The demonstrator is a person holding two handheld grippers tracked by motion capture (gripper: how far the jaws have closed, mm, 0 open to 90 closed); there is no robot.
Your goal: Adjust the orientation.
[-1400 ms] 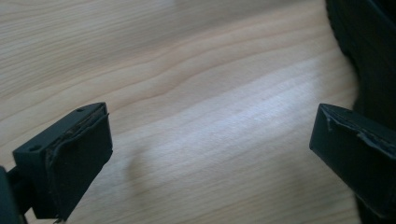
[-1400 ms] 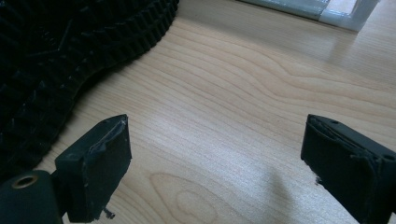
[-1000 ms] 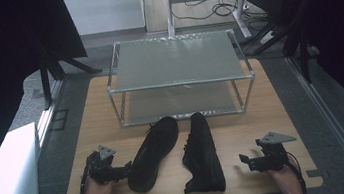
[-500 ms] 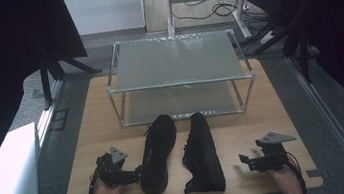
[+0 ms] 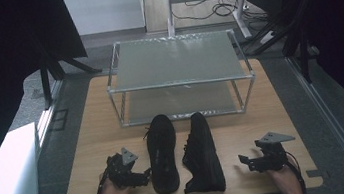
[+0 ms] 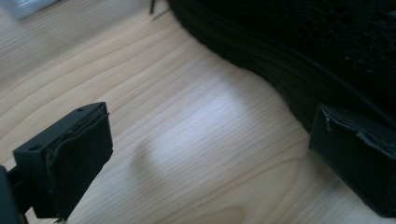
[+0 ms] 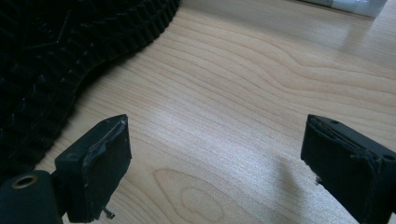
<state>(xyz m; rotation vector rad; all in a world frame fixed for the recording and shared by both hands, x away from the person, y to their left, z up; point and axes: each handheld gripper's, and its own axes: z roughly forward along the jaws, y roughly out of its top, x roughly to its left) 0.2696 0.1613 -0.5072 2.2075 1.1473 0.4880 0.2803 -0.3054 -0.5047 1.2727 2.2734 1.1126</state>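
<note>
Two black shoes lie on the wooden table (image 5: 273, 114). The left shoe (image 5: 162, 153) stands upright with its toe toward the rack. The right shoe (image 5: 201, 152) lies on its side, and its treaded sole (image 7: 56, 56) faces my right gripper. My left gripper (image 5: 140, 176) is open at the left shoe's heel side. In the left gripper view its right jaw sits against the edge of the left shoe (image 6: 327, 51), with bare wood across the left gripper (image 6: 215, 158) gap. My right gripper (image 5: 243, 162) is open and empty, a short way right of the right shoe. Bare wood also lies across the right gripper (image 7: 219, 168) gap.
A metal-framed rack (image 5: 178, 61) with two frosted shelves stands at the back of the table, just beyond the shoes' toes. Bare wood lies either side of the shoes. A white box (image 5: 0, 190) stands beside the table on the left, and the table's front edge is close to both hands.
My left gripper moved right toward the left shoe. That shoe turned from slanted to nearly straight, its heel swinging right. The right gripper and the right shoe stayed put.
</note>
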